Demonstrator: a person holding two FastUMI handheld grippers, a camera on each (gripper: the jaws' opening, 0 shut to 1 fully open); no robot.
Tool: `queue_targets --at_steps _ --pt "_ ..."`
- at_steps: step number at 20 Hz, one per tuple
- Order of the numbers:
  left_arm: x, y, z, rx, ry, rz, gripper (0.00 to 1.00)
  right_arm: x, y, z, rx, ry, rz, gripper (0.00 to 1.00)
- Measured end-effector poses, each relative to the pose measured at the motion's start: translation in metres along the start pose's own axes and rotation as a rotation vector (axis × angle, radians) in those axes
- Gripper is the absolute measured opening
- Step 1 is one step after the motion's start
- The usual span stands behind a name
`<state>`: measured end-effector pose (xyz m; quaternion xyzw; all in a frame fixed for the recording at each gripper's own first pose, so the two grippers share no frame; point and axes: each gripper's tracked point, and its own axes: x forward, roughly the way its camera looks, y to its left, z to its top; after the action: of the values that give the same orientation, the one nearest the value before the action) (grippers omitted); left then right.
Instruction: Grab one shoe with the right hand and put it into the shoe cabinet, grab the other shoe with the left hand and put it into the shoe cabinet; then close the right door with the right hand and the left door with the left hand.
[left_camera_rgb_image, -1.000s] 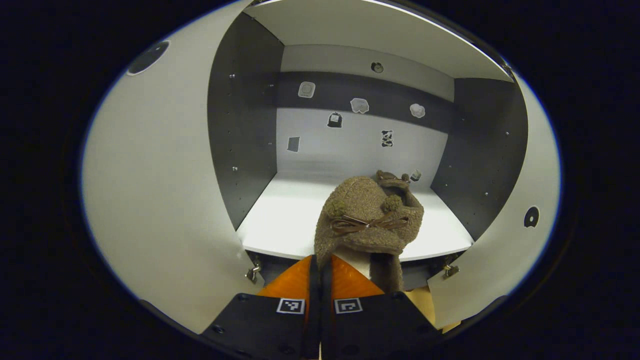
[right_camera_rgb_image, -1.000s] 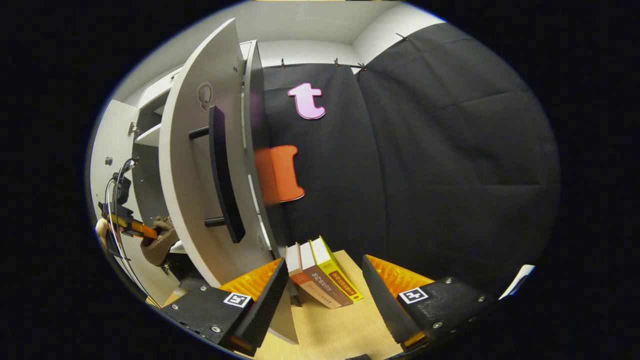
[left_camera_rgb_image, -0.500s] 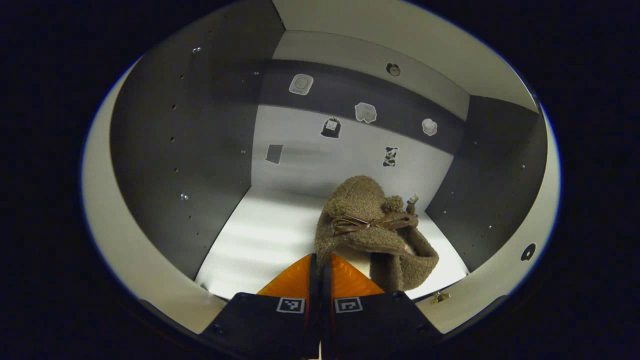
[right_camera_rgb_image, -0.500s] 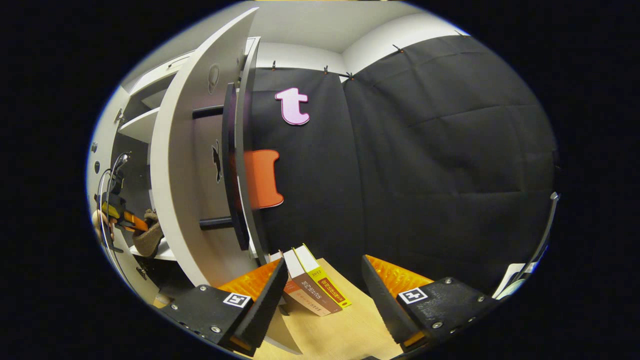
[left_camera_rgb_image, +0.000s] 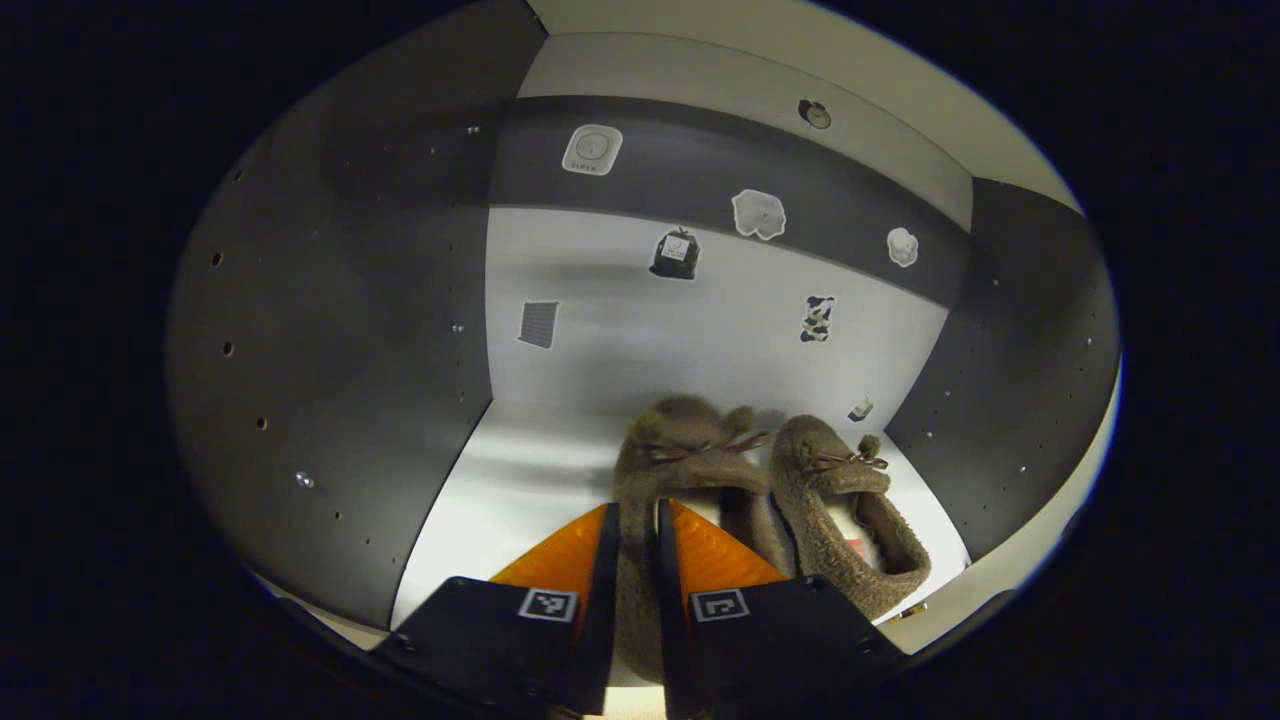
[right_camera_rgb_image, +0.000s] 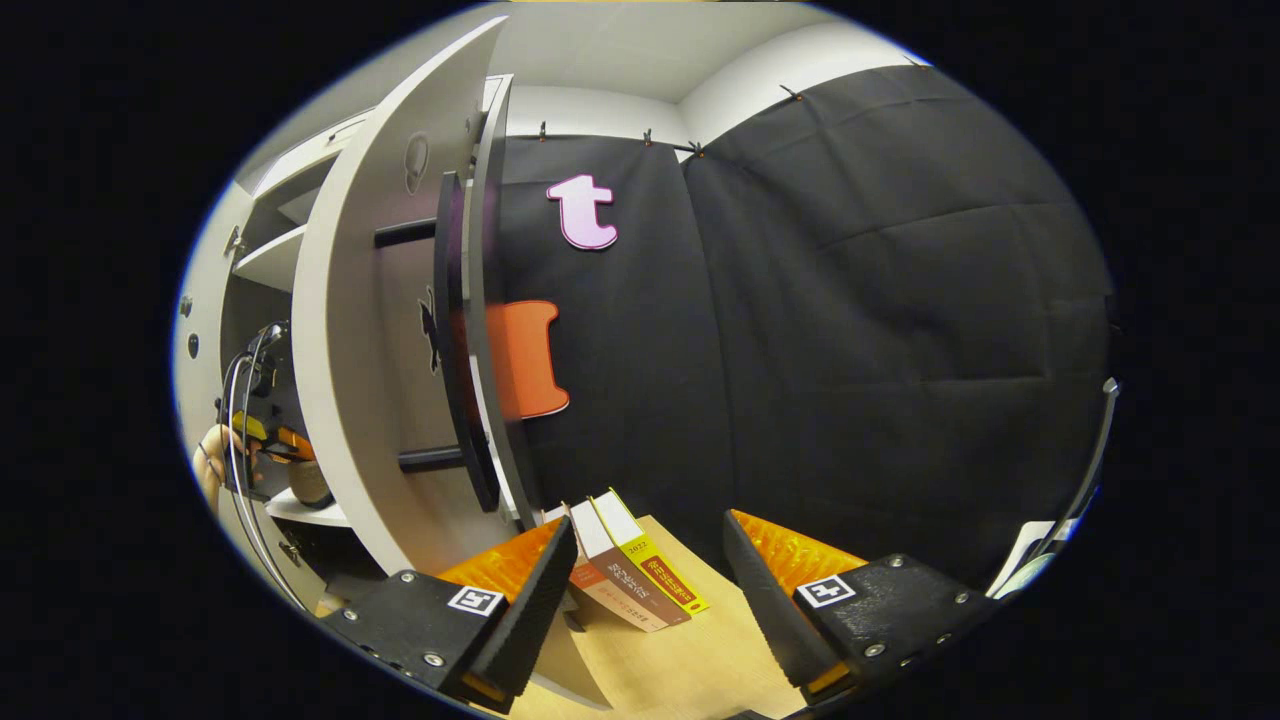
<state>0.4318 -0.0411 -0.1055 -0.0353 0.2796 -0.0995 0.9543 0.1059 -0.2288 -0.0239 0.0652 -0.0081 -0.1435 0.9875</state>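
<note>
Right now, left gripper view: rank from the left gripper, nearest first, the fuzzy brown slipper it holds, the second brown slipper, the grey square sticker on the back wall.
1. Fuzzy brown slipper in the left gripper, between its fingers.
2. Second brown slipper, on the shelf just right of it.
3. Grey square sticker, back wall, upper left.

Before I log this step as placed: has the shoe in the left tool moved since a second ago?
Yes. The shoe went deeper into the cabinet, past its front edge, and now sits beside the other shoe near the back wall.
</note>
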Motion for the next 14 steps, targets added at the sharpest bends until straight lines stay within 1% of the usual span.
queue_targets --at_steps 2,3,4,5,6,7,8,9,10,11,14 --pt "-0.019 -0.010 0.010 0.013 -0.033 -0.017 0.29 0.000 0.002 0.001 -0.001 0.003 0.012 0.99" --pt "-0.030 -0.017 0.016 0.012 -0.052 -0.032 0.37 0.000 0.004 0.000 0.000 0.006 0.026 0.99" --pt "-0.045 -0.024 0.018 0.014 -0.076 -0.045 0.58 0.000 0.005 0.000 0.003 0.010 0.042 0.99" --pt "-0.062 -0.029 0.023 0.019 -0.105 -0.053 0.70 -0.001 0.006 0.001 0.006 0.016 0.060 0.99" --pt "-0.078 -0.033 0.026 0.027 -0.134 -0.056 0.72 -0.003 0.009 0.001 0.008 0.022 0.083 0.95" --pt "-0.100 -0.038 0.030 0.033 -0.168 -0.060 0.83 -0.003 0.011 0.001 0.007 0.028 0.108 0.92" --pt "-0.124 -0.044 0.034 0.038 -0.212 -0.061 0.89 -0.005 0.013 0.002 0.006 0.037 0.135 0.89" --pt "-0.146 -0.049 0.037 0.043 -0.244 -0.062 0.92 -0.006 0.016 0.001 0.005 0.048 0.162 0.85" --pt "-0.168 -0.051 0.035 0.049 -0.276 -0.055 0.95 -0.007 0.018 0.001 0.003 0.056 0.186 0.85" --pt "-0.191 -0.053 0.035 0.053 -0.308 -0.045 0.99 -0.010 0.019 0.001 0.001 0.062 0.207 0.92" --pt "-0.258 -0.050 0.028 0.029 -0.390 -0.002 0.97 -0.019 0.024 0.000 -0.006 0.062 0.275 0.92"
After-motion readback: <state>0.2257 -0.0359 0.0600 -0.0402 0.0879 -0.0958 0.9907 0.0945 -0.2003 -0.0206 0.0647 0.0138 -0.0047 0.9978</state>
